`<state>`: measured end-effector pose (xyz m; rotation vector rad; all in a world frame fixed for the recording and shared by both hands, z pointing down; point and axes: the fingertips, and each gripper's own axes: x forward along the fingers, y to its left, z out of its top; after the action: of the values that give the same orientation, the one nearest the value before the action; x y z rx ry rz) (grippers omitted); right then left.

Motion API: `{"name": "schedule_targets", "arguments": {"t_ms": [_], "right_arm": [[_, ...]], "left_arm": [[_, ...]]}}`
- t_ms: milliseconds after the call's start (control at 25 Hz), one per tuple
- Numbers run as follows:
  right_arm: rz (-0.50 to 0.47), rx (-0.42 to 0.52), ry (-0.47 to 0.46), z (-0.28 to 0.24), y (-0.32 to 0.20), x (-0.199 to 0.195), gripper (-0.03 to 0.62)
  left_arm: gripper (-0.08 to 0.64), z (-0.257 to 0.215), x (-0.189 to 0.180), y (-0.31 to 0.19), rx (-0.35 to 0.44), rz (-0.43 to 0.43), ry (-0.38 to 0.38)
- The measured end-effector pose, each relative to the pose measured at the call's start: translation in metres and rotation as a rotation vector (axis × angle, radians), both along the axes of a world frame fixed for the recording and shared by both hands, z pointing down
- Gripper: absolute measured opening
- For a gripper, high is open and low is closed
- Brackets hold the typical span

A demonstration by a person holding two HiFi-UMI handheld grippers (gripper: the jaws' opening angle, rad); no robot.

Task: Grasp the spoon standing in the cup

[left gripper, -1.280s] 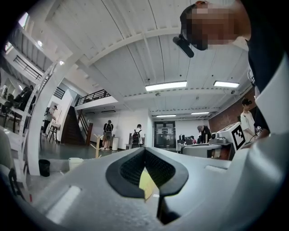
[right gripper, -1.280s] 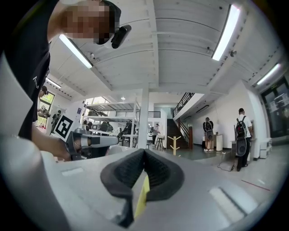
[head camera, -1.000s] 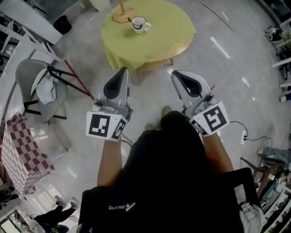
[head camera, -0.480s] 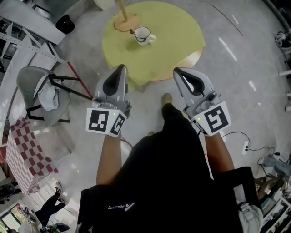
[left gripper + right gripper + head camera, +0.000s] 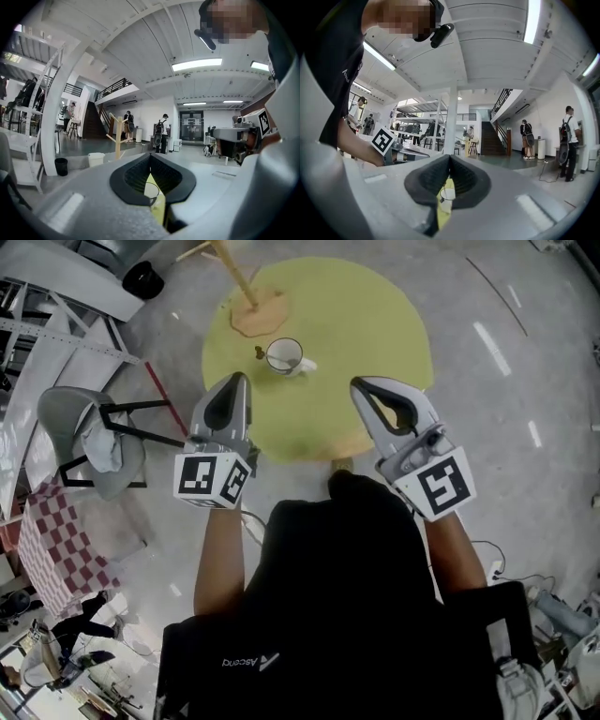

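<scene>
A white cup (image 5: 284, 355) stands on the round yellow-green table (image 5: 375, 324), with a spoon (image 5: 260, 353) leaning out over its left rim. My left gripper (image 5: 237, 381) hangs above the table's near left edge, a short way in front of the cup, its jaws shut and empty. Over the table's near side, to the cup's right, my right gripper (image 5: 361, 385) is also shut and empty. In the left gripper view the cup (image 5: 151, 191) shows small below the meeting jaws. The right gripper view frames the cup (image 5: 447, 193) the same way.
A wooden stand's base (image 5: 260, 313) sits on the table just behind the cup. On the floor to the left are a grey chair (image 5: 84, 432) with a cloth on it, a red-checked box (image 5: 52, 540) and a black bin (image 5: 143, 279).
The person has stepped toward the table: the table and cup have come nearer, and both shut grippers now hang over its near edge instead of the floor.
</scene>
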<state>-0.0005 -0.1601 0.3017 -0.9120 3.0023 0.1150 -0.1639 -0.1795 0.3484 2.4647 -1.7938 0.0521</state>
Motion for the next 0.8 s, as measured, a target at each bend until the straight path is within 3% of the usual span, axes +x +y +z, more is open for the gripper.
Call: {"name": "schedule_targets", "arguments": {"t_ms": [440,560,800], "right_arm": [[-0.043,-0.034,-0.003,0.005,-0.055,-0.010,0.003],[-0.028,-0.036,0.003,0.004,-0.057,-0.019,0.003],[0.000,-0.051,0.017,0.010,-0.069,-0.024,0.003]], "left_arm": [[0.017,0.056,-0.015,-0.066,-0.158,-0.079,0.024],[0.118,0.074,-0.021,-0.073,-0.210,-0.076,0.043],[0.199,0.119,-0.021,-0.094,-0.348,-0.064,0.104]]}}
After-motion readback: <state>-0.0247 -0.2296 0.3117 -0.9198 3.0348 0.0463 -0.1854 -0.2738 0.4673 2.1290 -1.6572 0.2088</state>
